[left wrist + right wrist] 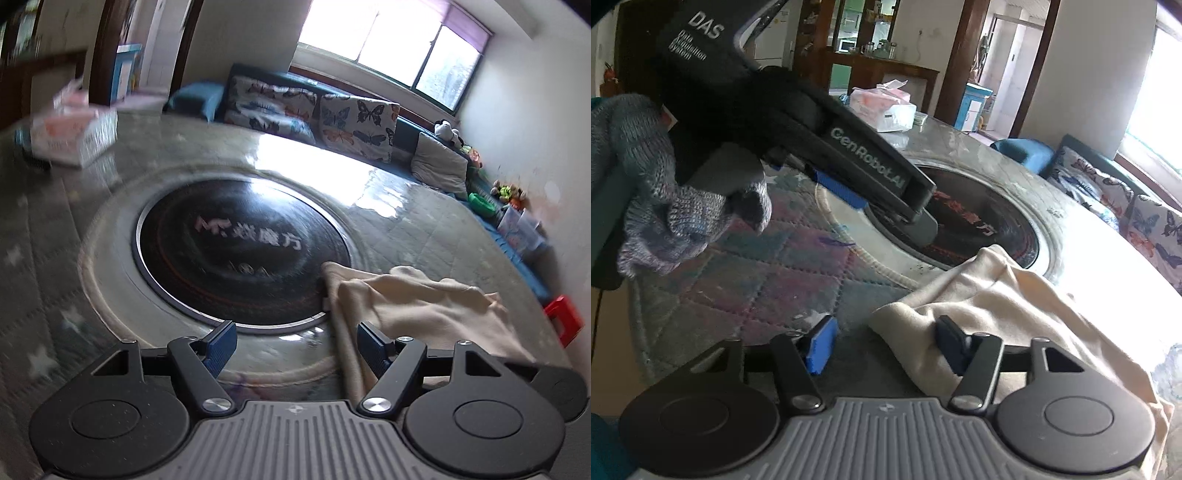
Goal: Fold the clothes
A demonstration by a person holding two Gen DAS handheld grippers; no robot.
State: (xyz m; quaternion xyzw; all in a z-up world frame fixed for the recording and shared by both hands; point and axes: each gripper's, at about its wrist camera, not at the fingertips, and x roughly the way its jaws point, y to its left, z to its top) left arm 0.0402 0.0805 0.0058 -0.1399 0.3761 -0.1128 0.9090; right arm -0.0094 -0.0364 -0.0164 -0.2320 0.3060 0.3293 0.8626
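Item: cream garment (1008,317), one piece, lying rumpled on the table (55,258) at the lower right of both views, one edge reaching onto the rim of the black round inset (240,258) at the table's centre; we cannot tell from its heap whether any fold has been laid. Left gripper (297,345): jaws spread wide and holding nothing, its right pad just over the garment's near edge; in the right wrist view it shows at upper left, held in a knit-gloved hand (665,206). Right gripper (888,343): likewise released, one pad against the cloth's bunched corner, the other over bare table. Risks, as we judge them: a pinch closing on one layer only would drag the heap instead of lifting an edge; the smooth glossy cover over the table may let the cloth slide away from a pad; fabric pulled across the inset's raised rim could catch or wrinkle there; the two grippers sit near each other and could knock together. Surface: round table, quilted star-patterned cloth under a clear shiny sheet, strong window glare toward the right. A tissue box (74,136) stands at upper left of the left view. Room: a bench with butterfly cushions (314,114) under a bright window (406,44), small toys at far right, a red stool (563,317), dark wooden cabinets in the upper middle of the right view.
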